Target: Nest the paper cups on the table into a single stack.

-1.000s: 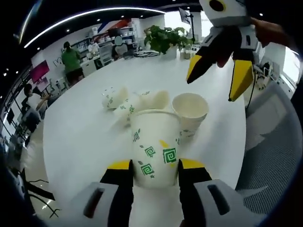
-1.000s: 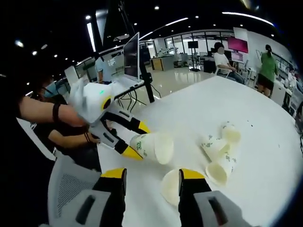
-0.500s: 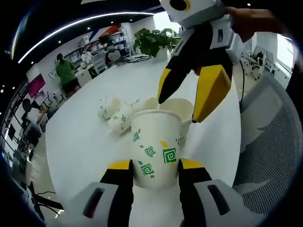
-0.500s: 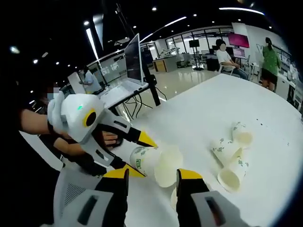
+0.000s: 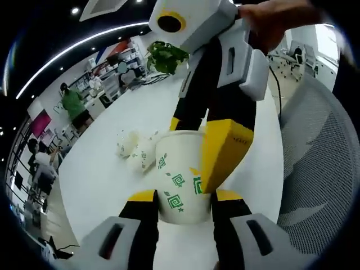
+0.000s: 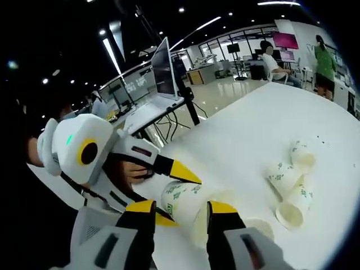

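Note:
My left gripper (image 5: 183, 197) is shut on a white paper cup (image 5: 180, 169) with green square prints, held upright over the white table (image 5: 95, 180). My right gripper (image 5: 197, 152) comes in from above, open, its yellow jaws on either side of that cup's rim. In the right gripper view the held cup (image 6: 181, 198) lies between my right gripper's (image 6: 180, 207) own jaws, with the left gripper (image 6: 179, 200) gripping it from the left. Another cup's rim (image 6: 256, 226) shows just to the right. Three cups (image 6: 288, 181) lie on their sides farther off, also seen as tipped cups (image 5: 134, 147).
A grey mesh chair (image 5: 320, 169) stands by the table's edge on the right. A laptop on a stand (image 6: 163, 73) rises behind the table. A potted plant (image 5: 166, 56) sits at the table's far end. People stand and sit in the background office.
My right gripper has come down and closer, from hovering above the standing cup to straddling the rim of the cup held in my left gripper. The left gripper keeps its hold.

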Demonstrator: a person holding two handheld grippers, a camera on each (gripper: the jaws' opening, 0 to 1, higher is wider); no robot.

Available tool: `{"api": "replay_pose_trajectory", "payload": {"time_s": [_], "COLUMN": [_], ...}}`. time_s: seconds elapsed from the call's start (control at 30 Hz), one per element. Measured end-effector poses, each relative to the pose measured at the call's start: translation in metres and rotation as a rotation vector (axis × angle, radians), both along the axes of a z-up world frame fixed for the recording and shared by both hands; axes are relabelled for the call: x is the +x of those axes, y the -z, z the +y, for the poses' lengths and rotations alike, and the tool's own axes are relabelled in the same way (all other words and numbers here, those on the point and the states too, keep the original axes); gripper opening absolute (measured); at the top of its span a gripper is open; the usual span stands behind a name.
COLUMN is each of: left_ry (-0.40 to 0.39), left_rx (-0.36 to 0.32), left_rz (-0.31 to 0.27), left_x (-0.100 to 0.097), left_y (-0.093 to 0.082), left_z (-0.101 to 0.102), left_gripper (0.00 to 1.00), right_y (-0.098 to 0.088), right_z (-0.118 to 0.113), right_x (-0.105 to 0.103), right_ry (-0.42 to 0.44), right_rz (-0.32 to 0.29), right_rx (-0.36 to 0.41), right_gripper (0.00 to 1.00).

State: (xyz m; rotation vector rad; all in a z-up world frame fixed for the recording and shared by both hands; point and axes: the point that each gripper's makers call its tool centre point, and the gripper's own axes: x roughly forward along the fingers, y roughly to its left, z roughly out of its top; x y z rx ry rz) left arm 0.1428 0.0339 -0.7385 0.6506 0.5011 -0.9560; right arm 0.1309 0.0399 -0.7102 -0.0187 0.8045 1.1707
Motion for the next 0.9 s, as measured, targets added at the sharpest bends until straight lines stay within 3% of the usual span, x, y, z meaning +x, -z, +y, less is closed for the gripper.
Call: {"api": "replay_pose_trajectory", "payload": {"time_s": [0.23,0.4,0.63,0.9], "left_ry": [0.039,0.058,0.060,0.047], "left_rx": [0.010,0.005,-0.001,-0.016], "left_rz": [-0.024,-0.031,-0.033,-0.028], "left_x": [0.000,-0.001,-0.001,-0.002], "left_y": [-0.003,-0.004,-0.006,-0.007], "left_z": [-0.008,-0.012,-0.016,-0.017], "left_gripper": [0.35,0.35,0.35,0.36], "right_y": [0.002,0.001,-0.004,-0.003], "right_z": [0.004,0.001,0.003,0.003], "right_x": [-0.007,-0.008,-0.010,-0.009], "right_ry": [-0.026,0.006,0.019,0.006], "right_rz": [0.037,0.066,0.089,0.066], "right_rx": [0.006,0.035,0.075,0.066], "right_gripper": [0.28,0.20,0.01,0.00]}}
